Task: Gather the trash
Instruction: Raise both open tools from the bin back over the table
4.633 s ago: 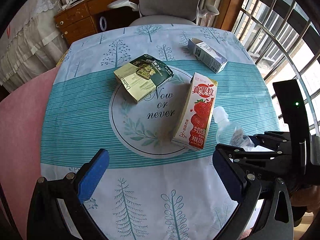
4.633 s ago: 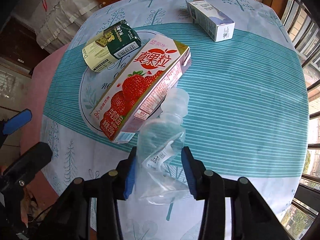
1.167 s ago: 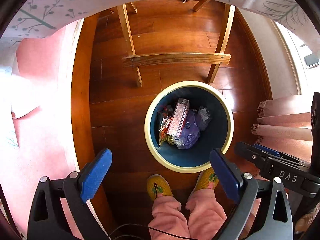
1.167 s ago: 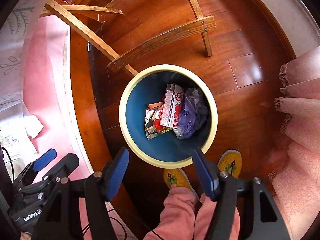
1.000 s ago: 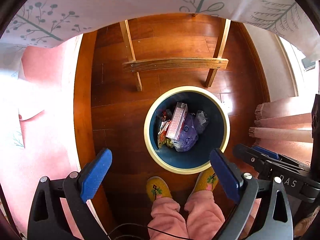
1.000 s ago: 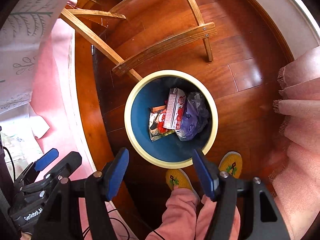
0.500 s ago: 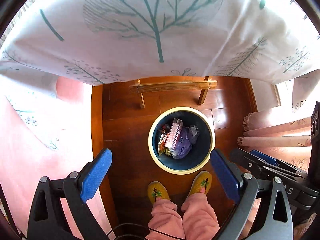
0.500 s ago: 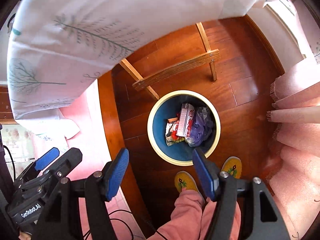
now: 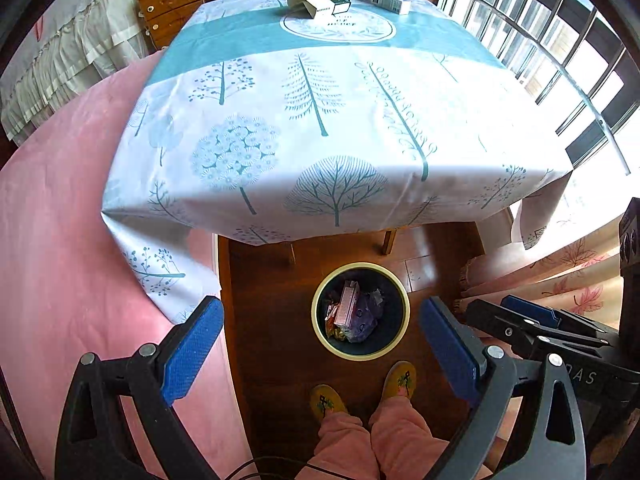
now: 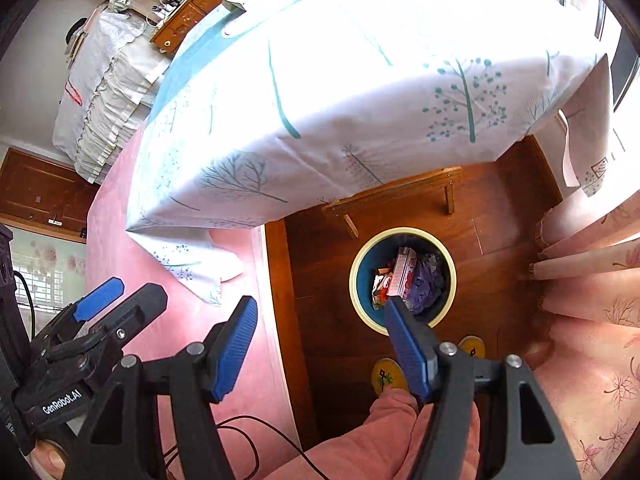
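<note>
Both grippers point steeply down over the floor in front of the table. Left gripper (image 9: pixel 320 344): blue-padded jaws spread wide, nothing between them. Right gripper (image 10: pixel 320 350): jaws well apart, also empty.

Round blue bin with cream rim (image 9: pixel 404 312) stands on dark wooden floor (image 9: pixel 264 320), just off the table's near edge. Inside it, pink strawberry milk carton (image 9: pixel 347 305) lies with its long axis toward roughly 12–1 o'clock, beside crumpled purple plastic bag (image 9: pixel 366 314).

On tree-print tablecloth (image 9: pixel 320 120), far end at 12 o'clock: green-and-cream flat box (image 9: pixel 320 3); white-and-blue carton (image 9: pixel 386 1) near it, long axis toward about 4 o'clock, though it is small and distorted.

Yellow slippers (image 9: pixel 401 376) at 6 o'clock below the bin.
</note>
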